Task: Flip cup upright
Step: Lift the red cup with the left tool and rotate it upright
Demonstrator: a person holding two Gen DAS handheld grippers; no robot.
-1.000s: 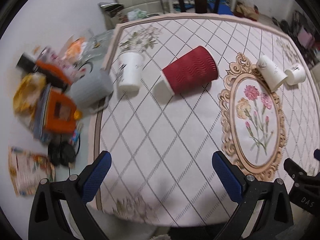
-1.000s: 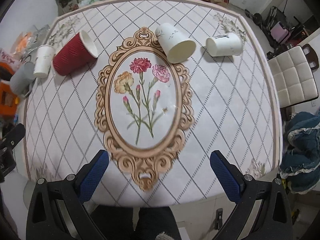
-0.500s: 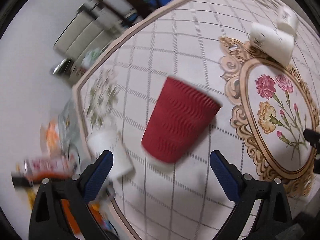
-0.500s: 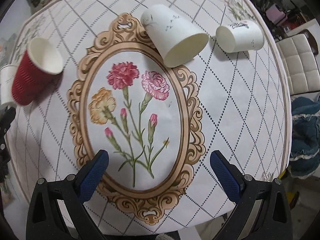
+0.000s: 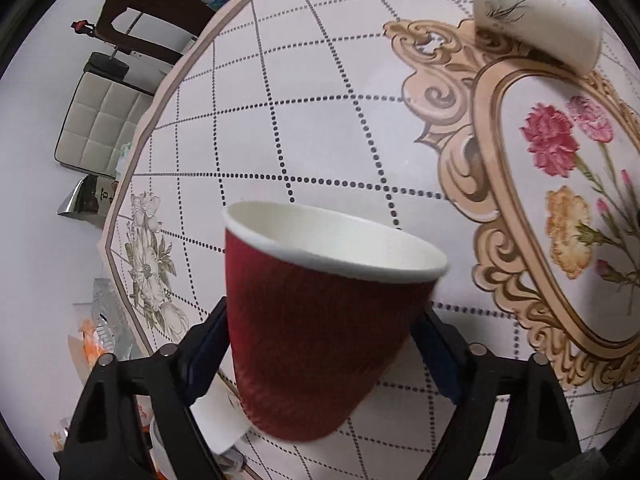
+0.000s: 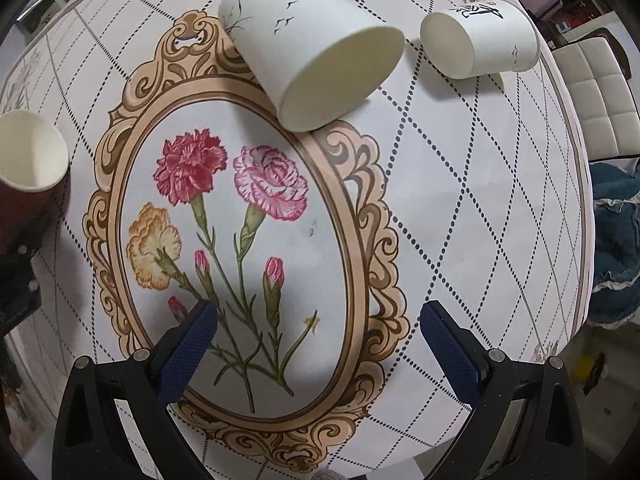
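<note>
My left gripper (image 5: 320, 344) is shut on a red ribbed paper cup (image 5: 316, 328) with a white inside. The cup is held mouth-up, a little tilted, over the table's left part; it also shows at the left edge of the right wrist view (image 6: 28, 168). A large white cup with bird marks (image 6: 320, 52) lies on its side at the top of the flower medallion. A smaller white cup (image 6: 480, 44) lies on its side to its right. My right gripper (image 6: 318, 344) is open and empty above the medallion's lower half.
The table (image 6: 480, 208) has a diamond-patterned cloth with a flower medallion. Another white cup (image 5: 224, 420) shows behind the left gripper near the table's left edge. A white padded chair (image 5: 100, 124) stands beyond that edge, another chair (image 6: 600, 92) at the right, blue cloth (image 6: 616, 240) below it.
My left gripper closed in on the red cup, shut on it and turned it from lying on its side to mouth-up. My right gripper moved forward, nearer the white cups.
</note>
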